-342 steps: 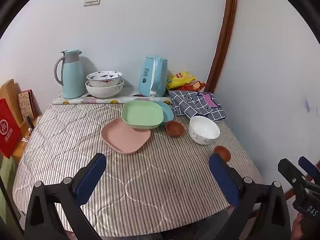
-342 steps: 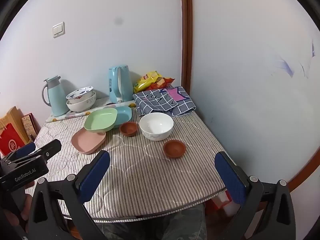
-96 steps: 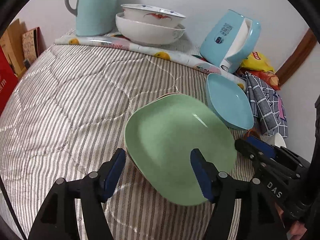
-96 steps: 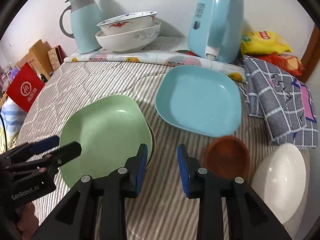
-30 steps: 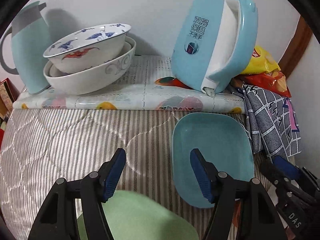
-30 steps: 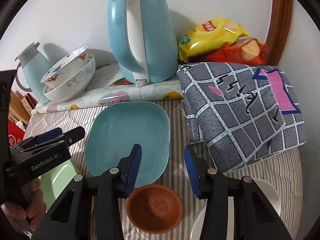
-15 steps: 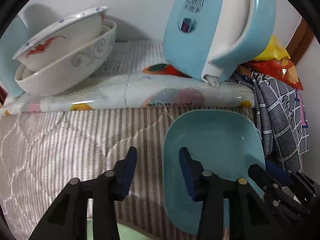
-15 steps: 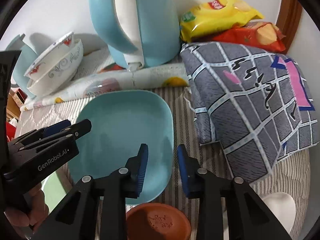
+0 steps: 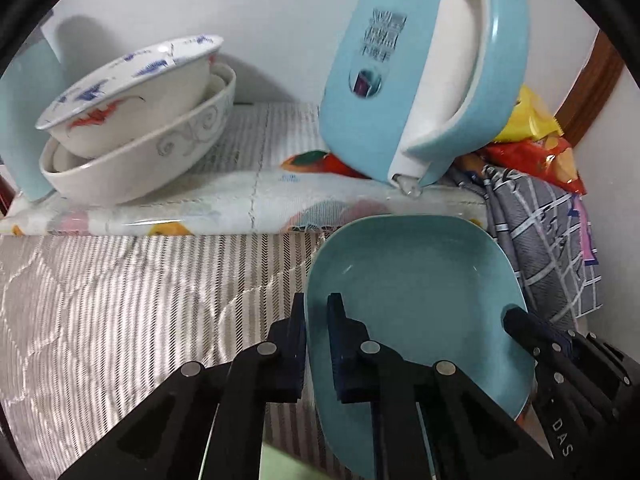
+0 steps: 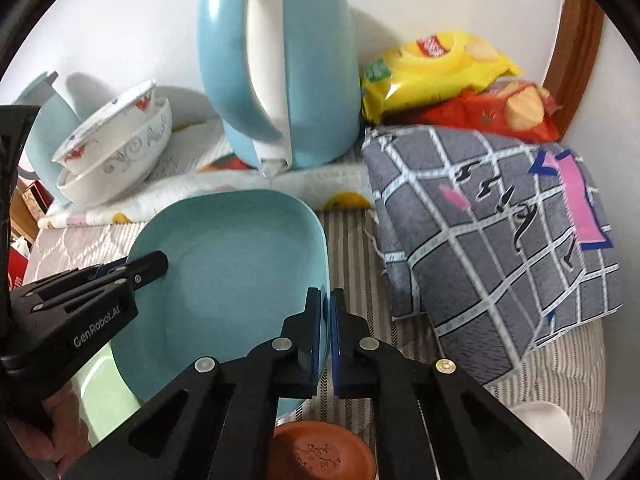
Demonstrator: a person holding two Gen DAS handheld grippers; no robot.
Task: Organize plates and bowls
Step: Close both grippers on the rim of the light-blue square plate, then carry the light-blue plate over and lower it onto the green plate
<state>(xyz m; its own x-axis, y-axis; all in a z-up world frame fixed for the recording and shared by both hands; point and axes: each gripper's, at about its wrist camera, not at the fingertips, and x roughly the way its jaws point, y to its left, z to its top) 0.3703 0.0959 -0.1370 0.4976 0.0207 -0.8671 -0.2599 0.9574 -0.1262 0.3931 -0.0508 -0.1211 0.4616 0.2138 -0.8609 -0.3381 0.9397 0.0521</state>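
Observation:
A square light-blue plate (image 9: 416, 292) lies on the striped tablecloth; it also shows in the right wrist view (image 10: 236, 264). My left gripper (image 9: 317, 320) is shut on its left rim, one finger on each side. My right gripper (image 10: 325, 312) is shut on its right rim. A green plate (image 10: 100, 396) shows at the lower left, partly hidden. A small brown bowl (image 10: 320, 456) sits below the right gripper. A white bowl (image 10: 544, 424) peeks in at the lower right.
Two stacked white patterned bowls (image 9: 132, 120) and a blue kettle (image 9: 420, 68) stand on a floral mat (image 9: 240, 208) just behind the plate. A grey checked cloth (image 10: 492, 240) and snack bags (image 10: 440, 68) lie to the right, by the wall.
Both grippers moved forward onto the blue plate and closed on its opposite rims. The green plate slid almost out of the left wrist view.

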